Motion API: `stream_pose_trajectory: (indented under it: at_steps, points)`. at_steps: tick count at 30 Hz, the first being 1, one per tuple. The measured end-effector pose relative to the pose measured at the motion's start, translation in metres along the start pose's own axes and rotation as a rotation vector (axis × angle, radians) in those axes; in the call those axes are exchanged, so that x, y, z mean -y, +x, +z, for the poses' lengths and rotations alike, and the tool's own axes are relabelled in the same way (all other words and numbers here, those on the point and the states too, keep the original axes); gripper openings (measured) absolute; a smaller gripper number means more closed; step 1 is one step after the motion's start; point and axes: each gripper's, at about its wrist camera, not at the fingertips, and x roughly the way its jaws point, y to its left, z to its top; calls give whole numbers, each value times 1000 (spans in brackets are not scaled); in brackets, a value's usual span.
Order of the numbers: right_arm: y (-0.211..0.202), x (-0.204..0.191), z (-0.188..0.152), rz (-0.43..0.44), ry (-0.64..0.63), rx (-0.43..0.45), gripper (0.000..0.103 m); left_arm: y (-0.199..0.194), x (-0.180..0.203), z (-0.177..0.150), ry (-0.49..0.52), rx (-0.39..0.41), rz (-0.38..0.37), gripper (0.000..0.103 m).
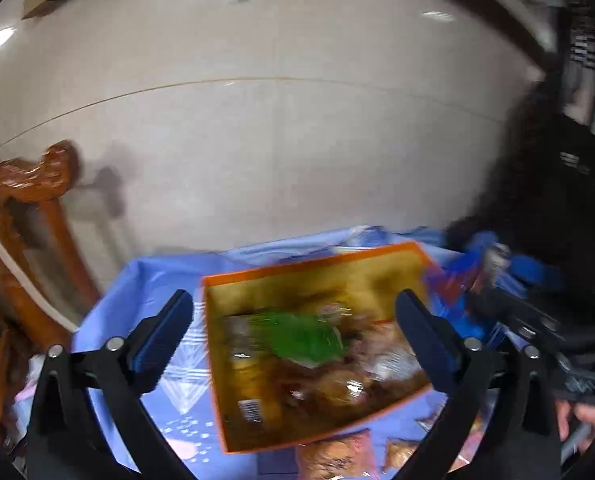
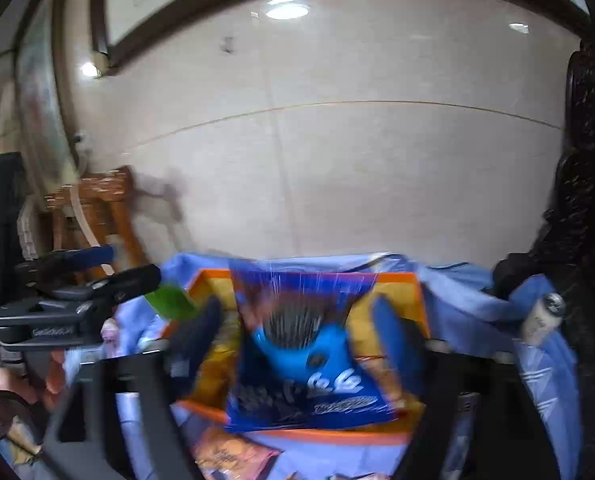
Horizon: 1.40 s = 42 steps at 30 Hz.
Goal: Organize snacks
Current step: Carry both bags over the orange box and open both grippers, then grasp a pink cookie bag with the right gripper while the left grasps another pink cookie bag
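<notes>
Standing upright, blue snack bag (image 2: 305,356) between jaws

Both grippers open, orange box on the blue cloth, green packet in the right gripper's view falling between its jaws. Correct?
Not quite. In the right wrist view the packet between the open jaws of the right gripper is blue, not green. The rest holds: left gripper open, orange box on the blue cloth.

Left gripper (image 1: 293,336): two black plastic arms, silver pivot screws near knuckles, flat fingers (image 1: 165,336) faced with ribbed blue pads. Right gripper (image 2: 297,340): same black frame, blue-padded fingers (image 2: 397,336), blurred. Seen side-on from right wrist view, left unit shows dark grey body with small pale lettering, unreadable.
</notes>
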Motion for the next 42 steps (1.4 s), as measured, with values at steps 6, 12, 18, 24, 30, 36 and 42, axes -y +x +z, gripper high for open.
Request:
stream_pose_trajectory:
  at_steps: [6,12,18,24,30,36,42]
  points:
    - [-27,6,-19,18,18,23,91,-12,-15,-31,-80,-26,-86,99]
    - [-56,14,-88,-43,42,-82,91,-32,-12,-97,-40,-74,-25,99]
    - [-73,20,-171,-130,85,-217,91,-54,-10,-150,-9,-162,-25,99]
    - [-61,25,-223,-136,147,-319,91,-73,-13,-174,-7,-185,-28,99]
    - [-27,32,-243,-158,210,-404,91,-84,-19,-181,-22,-202,-20,99]
    - [-3,31,-255,-175,193,-459,90,-88,-23,-182,-27,-205,1,99]
    - [7,35,-259,-181,201,-477,69,-83,-21,-184,-19,-221,8,99]
